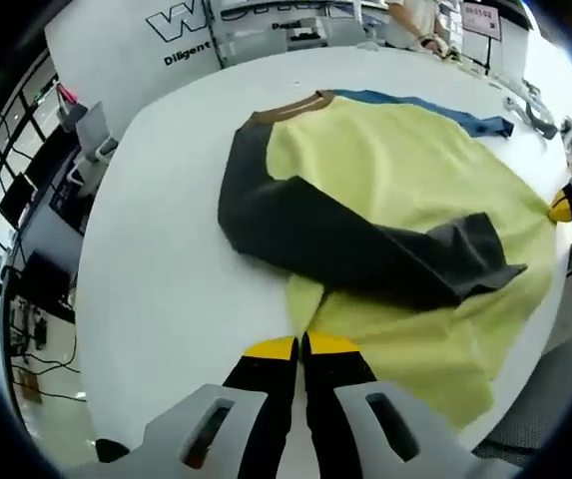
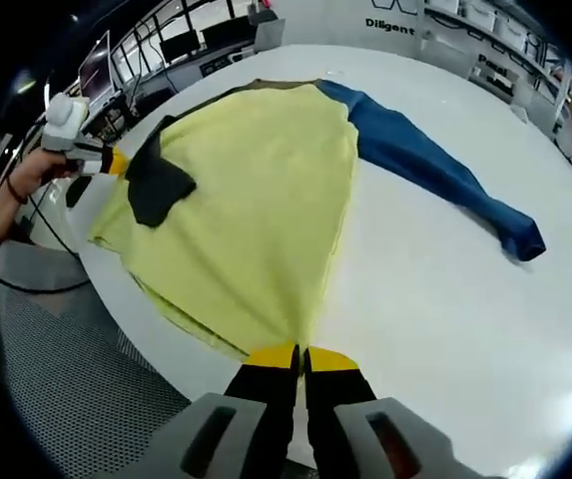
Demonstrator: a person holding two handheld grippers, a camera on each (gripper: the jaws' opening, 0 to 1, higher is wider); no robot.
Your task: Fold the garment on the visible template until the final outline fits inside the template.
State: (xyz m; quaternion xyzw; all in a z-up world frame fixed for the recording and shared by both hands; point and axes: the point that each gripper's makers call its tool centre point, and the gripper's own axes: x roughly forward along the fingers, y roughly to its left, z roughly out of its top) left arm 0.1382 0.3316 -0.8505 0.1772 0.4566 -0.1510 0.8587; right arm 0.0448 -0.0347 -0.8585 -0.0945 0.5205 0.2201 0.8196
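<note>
A yellow garment (image 1: 405,180) lies flat on the white table (image 1: 166,279). It has a brown collar (image 1: 290,108), and its dark grey sleeve (image 1: 345,244) is folded across the body. Its blue sleeve (image 2: 435,165) lies stretched out on the table. My left gripper (image 1: 300,347) is shut on the garment's edge below the grey sleeve. At the opposite corner of the hem (image 2: 266,329), my right gripper (image 2: 300,355) is shut on the fabric. A hand (image 2: 26,175) holds the left gripper (image 2: 101,158) beside the grey cuff (image 2: 156,185). The right gripper (image 1: 570,205) touches the far hem.
The table edge (image 2: 116,299) runs close under the hem, with grey floor (image 2: 56,389) below it. A white banner with lettering (image 1: 181,35) and shelves stand beyond the table. Monitors and desks (image 2: 166,50) line one side, and cables (image 1: 36,349) lie on the floor.
</note>
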